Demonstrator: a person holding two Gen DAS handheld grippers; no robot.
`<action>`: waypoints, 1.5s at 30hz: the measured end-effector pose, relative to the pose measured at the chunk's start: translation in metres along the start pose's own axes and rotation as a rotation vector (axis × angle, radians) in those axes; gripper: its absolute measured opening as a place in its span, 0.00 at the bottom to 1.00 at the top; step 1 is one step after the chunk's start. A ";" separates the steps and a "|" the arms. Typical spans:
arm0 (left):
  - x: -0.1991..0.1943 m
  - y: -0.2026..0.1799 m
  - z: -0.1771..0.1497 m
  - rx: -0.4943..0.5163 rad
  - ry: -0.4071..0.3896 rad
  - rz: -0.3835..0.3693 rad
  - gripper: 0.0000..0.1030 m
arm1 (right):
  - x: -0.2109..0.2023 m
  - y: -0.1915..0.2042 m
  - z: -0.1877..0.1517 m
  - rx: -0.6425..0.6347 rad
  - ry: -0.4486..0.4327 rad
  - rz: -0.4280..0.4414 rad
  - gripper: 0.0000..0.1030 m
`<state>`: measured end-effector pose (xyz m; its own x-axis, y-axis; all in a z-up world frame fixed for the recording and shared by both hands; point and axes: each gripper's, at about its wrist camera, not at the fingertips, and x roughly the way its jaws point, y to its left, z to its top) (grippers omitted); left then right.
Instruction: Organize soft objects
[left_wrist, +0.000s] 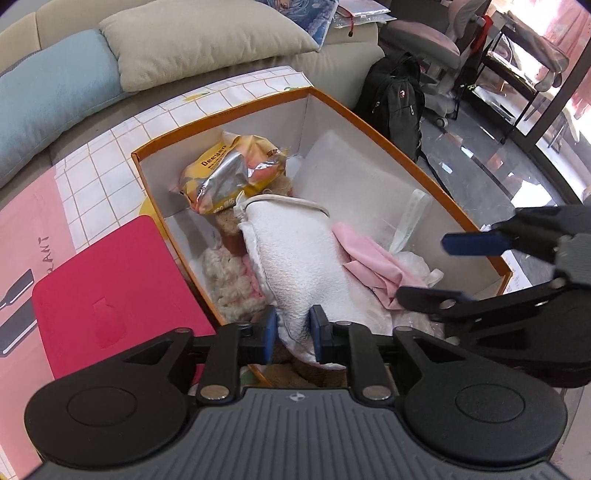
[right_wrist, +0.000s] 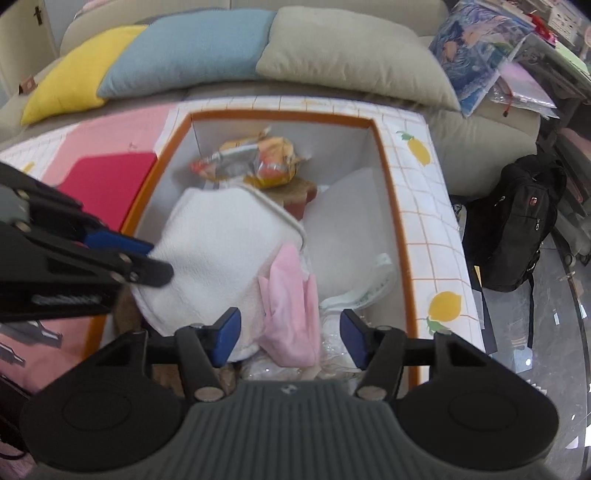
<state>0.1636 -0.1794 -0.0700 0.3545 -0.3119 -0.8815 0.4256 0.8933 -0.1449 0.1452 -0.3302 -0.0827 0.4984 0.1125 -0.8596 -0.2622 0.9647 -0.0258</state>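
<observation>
With the left gripper pinching the white towel inside the orange-rimmed box, the right gripper hovered wide apart over the pink cloth, seemingly next to be grasped.

A beige sofa is seen behind, lined with yellow, blue and beige cushions; a black backpack is propped on glossy grey floor.

Left claw pinched nearly closed — right claw spread wide
</observation>
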 end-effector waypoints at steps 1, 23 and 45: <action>-0.002 0.002 -0.001 -0.008 -0.005 -0.003 0.29 | -0.004 0.000 0.001 0.000 -0.006 -0.003 0.59; -0.142 0.045 -0.025 -0.002 -0.552 0.144 0.84 | -0.098 0.038 0.050 0.092 -0.428 -0.072 0.97; -0.180 0.053 -0.111 0.111 -0.686 0.507 0.86 | -0.104 0.151 0.004 0.078 -0.422 -0.019 0.97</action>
<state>0.0296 -0.0402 0.0317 0.9335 -0.0419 -0.3562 0.1456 0.9520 0.2693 0.0569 -0.1957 0.0050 0.8014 0.1667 -0.5744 -0.1943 0.9808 0.0135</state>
